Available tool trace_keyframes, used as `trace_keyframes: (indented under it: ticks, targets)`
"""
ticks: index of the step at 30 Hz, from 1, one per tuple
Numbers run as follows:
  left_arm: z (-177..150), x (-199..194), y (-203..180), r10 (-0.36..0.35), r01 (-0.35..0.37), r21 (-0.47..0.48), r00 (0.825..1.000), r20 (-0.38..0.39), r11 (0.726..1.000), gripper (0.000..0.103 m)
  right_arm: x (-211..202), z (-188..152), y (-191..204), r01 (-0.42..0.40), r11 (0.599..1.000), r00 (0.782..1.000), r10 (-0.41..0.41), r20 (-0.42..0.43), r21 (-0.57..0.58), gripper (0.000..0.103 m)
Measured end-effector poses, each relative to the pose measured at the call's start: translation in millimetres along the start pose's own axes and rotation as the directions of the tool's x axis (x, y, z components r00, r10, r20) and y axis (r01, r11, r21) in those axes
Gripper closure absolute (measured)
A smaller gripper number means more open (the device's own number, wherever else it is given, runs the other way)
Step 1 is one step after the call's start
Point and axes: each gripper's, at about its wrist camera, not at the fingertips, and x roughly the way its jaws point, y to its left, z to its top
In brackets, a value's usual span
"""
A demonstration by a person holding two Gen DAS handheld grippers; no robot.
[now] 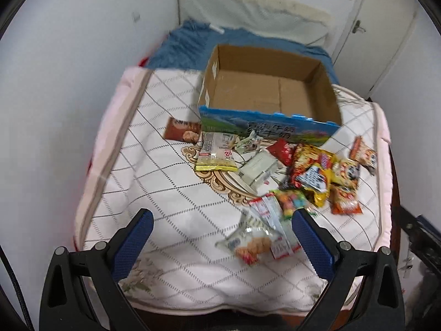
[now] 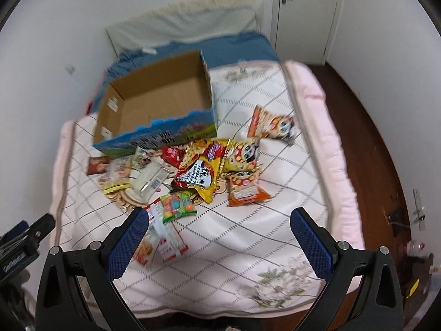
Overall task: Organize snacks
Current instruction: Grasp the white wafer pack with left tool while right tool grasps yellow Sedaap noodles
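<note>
An open cardboard box (image 1: pixel 271 91) (image 2: pixel 154 102) with a blue printed front stands empty on the quilted bed. Several snack packets lie in front of it: a yellow-and-red noodle bag (image 1: pixel 312 169) (image 2: pixel 199 169), an orange packet (image 1: pixel 344 200) (image 2: pixel 246 190), a colourful candy bag (image 1: pixel 292 200) (image 2: pixel 177 205), a clear biscuit pack (image 1: pixel 250 244) (image 2: pixel 146 248), a pale yellow-edged packet (image 1: pixel 217 153) and a brown one (image 1: pixel 183 129). My left gripper (image 1: pixel 220 216) is open above the near bed, the biscuit pack between its fingers' line. My right gripper (image 2: pixel 219 215) is open and holds nothing.
The white quilt (image 1: pixel 171 193) (image 2: pixel 248 234) with a pink border covers the bed; a blue blanket (image 1: pixel 193 44) and a pillow (image 1: pixel 256 8) lie behind the box. A door (image 2: pixel 303 13) stands at the back right. Dark wood floor (image 2: pixel 372 138) runs along the right side.
</note>
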Motion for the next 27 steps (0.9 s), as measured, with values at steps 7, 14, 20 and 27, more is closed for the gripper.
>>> trace_keyframes:
  ticks: [7,14,20,27]
  targets:
    - [38.5,88.4,-4.1,0.057,-0.050,0.091,0.996,-0.072,0.995,0.000,130.4,43.2,21.2,0.037,0.998,0.982,-0.026,-0.188,0.051,0.000]
    - [59.3,153.2,-7.2,0.114,-0.091,0.162,0.984,-0.135,0.983,0.000,234.8,68.9,48.4,0.107,0.994,0.952,-0.109,-0.287,-0.024,0.000]
    - [70.4,189.0,-22.8,0.107,-0.059,0.266,0.979,-0.172,0.962,0.000,298.6,63.7,69.3,0.144,0.988,0.900,-0.157,-0.406,-0.065,0.000]
    - [71.8,213.0,-62.2,0.049,0.077,0.469,0.967,-0.250,0.880,0.000,297.1,46.9,53.3,0.061,0.994,0.915,-0.093,-0.392,-0.095,0.010]
